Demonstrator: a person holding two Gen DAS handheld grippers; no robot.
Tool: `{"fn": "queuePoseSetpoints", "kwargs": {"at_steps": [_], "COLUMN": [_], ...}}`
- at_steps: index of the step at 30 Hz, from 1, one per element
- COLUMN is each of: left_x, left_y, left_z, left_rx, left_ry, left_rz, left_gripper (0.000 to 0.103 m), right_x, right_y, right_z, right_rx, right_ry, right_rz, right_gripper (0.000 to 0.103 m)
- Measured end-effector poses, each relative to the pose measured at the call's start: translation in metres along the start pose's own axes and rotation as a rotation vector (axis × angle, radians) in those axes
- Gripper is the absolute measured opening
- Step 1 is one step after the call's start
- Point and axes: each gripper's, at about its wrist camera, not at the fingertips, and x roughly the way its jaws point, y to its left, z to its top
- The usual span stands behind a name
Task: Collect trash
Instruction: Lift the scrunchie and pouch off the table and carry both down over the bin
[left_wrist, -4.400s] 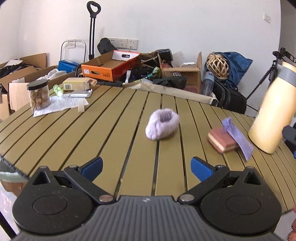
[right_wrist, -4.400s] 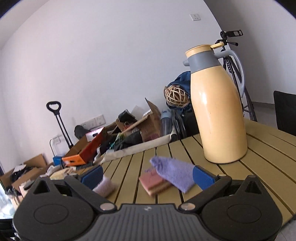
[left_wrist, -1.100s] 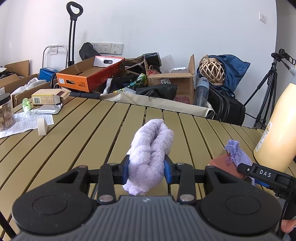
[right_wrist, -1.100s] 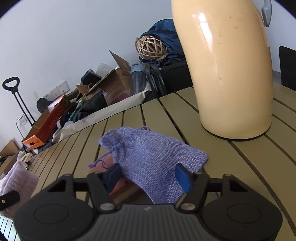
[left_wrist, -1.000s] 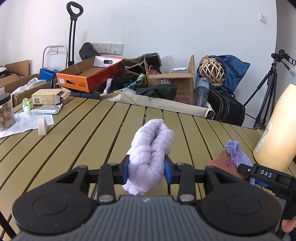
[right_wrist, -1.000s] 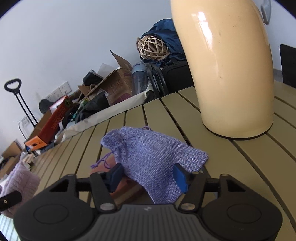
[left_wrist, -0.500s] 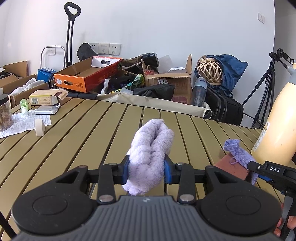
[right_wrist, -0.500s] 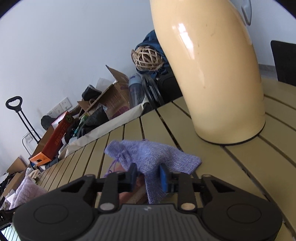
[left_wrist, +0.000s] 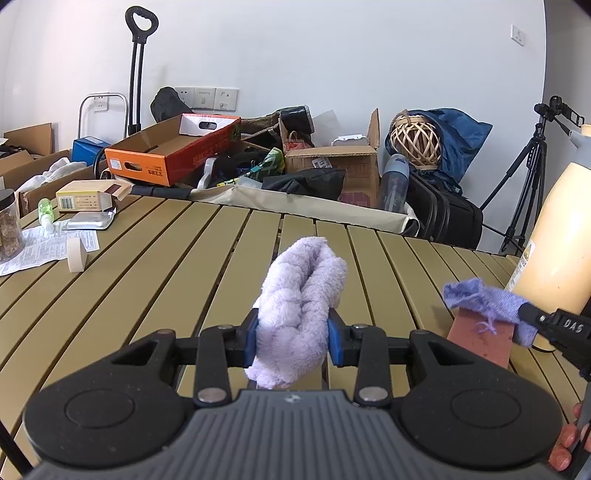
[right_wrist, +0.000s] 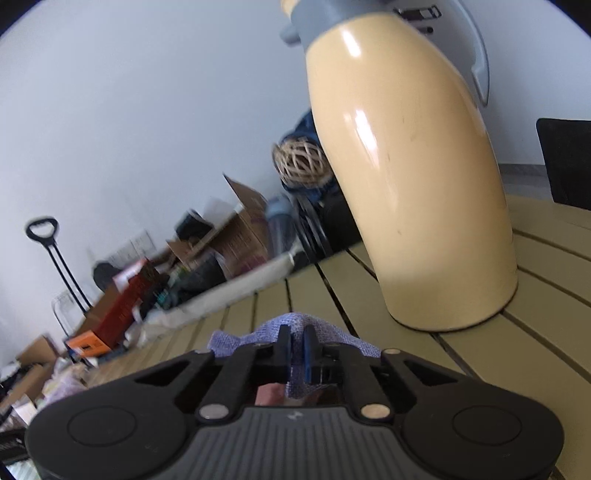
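Observation:
My left gripper (left_wrist: 291, 334) is shut on a fluffy lilac cloth (left_wrist: 299, 291), held just above the slatted olive table (left_wrist: 177, 258). A purple woven pouch (right_wrist: 325, 336) is pinched between the blue pads of my right gripper (right_wrist: 295, 352), which is shut on it. In the left wrist view the pouch (left_wrist: 487, 299) hangs lifted over a reddish-brown sponge block (left_wrist: 480, 338), with the right gripper's black finger (left_wrist: 554, 325) coming in from the right.
A tall cream thermos jug (right_wrist: 413, 177) stands on the table just right of the pouch. At the table's far left lie a paper sheet, a tape roll (left_wrist: 77, 254), a jar and a small box (left_wrist: 83, 197). Cardboard boxes and bags crowd the floor beyond.
My right gripper closed on the purple pouch and tilted up, raising the pouch off the sponge block. The left gripper stayed still with the lilac cloth.

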Motion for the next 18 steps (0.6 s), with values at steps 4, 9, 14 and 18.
{"fn": "queuePoseSetpoints", "kwargs": {"at_steps": [4, 9, 14, 18], "left_x": [-0.001, -0.001, -0.002, -0.002], "left_y": [-0.001, -0.003, -0.005, -0.007], "left_z": [0.000, 0.000, 0.000, -0.001], "left_rx": [0.001, 0.002, 0.001, 0.004], "left_ry": [0.000, -0.002, -0.002, -0.004], "left_rz": [-0.001, -0.005, -0.010, -0.015], "left_gripper": [0.036, 0.036, 0.036, 0.036], "right_x": [-0.010, -0.019, -0.029, -0.036], "right_y": [0.002, 0.000, -0.001, 0.001], "right_z": [0.005, 0.010, 0.015, 0.019], "right_rx": [-0.003, 0.010, 0.044, 0.065], "right_ry": [-0.040, -0.069, -0.080, -0.097], "right_rz": [0.010, 0.023, 0.064, 0.095], "right_gripper": [0.005, 0.005, 0.005, 0.005]}}
